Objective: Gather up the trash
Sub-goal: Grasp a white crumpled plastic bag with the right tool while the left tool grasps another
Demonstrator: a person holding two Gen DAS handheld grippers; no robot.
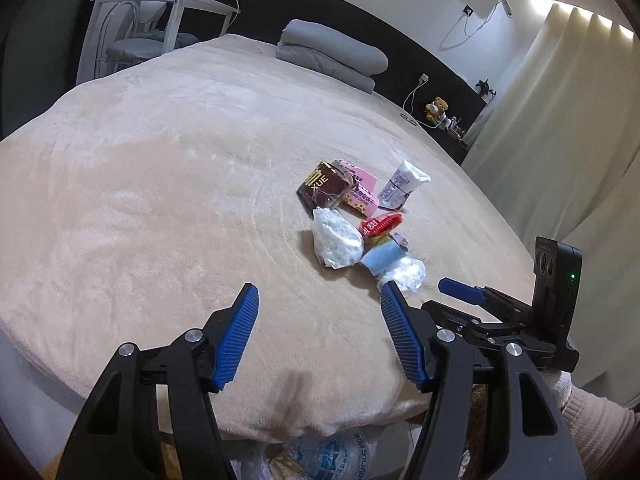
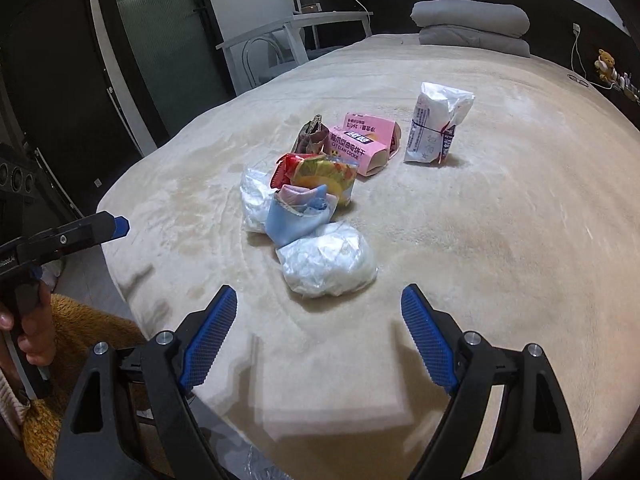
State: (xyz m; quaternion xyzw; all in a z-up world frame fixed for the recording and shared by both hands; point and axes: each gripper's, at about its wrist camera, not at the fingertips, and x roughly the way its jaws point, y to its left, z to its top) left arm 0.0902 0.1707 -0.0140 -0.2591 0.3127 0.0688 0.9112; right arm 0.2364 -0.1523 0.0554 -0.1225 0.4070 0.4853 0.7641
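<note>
both grippers wide, empty: left gripper (image 1: 318,300), right gripper (image 2: 318,300). trash heap on bed blanket (image 2: 500,240); crumpled plastic bag (image 2: 328,264) at 12 o'clock, just ahead of right. risk: slick film slipping the pads, or a pinch snagging plush blanket.

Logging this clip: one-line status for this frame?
phase: approach | left tool: open, empty | right tool: open, facing crumpled plastic bag | trash on bed
</note>
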